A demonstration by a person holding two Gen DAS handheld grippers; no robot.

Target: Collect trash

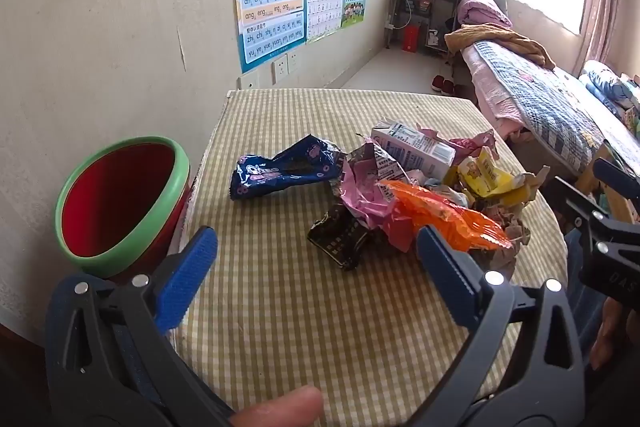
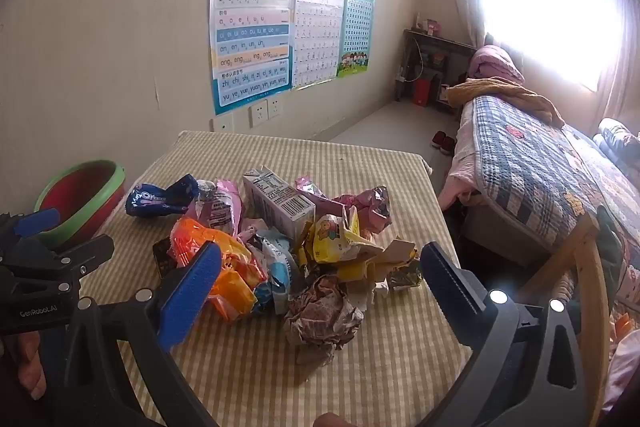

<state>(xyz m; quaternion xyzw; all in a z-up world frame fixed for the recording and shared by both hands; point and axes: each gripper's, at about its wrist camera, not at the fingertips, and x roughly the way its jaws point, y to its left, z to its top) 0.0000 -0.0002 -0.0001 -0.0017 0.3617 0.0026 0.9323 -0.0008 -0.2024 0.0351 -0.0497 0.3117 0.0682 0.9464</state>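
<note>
Both grippers hung above the near edge of the checked tablecloth (image 1: pixel 280 307), tilted downward, with nothing between their blue pads. The left gripper (image 1: pixel 316 247) stood at its widest, empty, and so did the right gripper (image 2: pixel 320 267). The trash lay as one loose heap ahead of the fingers. From the left gripper it sat forward and toward the right finger: the orange wrapper (image 1: pixel 444 215) lay just past that finger's tip, the crumpled black wrapper (image 1: pixel 340 239) ahead in the gap, and the blue cookie wrapper (image 1: pixel 286 167) lay apart further forward, its long axis running across the gap from finger to finger. From the right gripper the heap lay almost centred: the brown crumpled paper ball (image 2: pixel 324 311) sat nearest, just ahead and between the fingers, with the yellow wrapper (image 2: pixel 344 239) and the small carton (image 2: pixel 280 203) beyond it. The red bin with a green rim (image 1: pixel 120 203) stood off the table's edge, outside the left gripper's left finger, so that hand looked better placed to drop things in, while the right hand seemed nearer to the paper ball.
</note>
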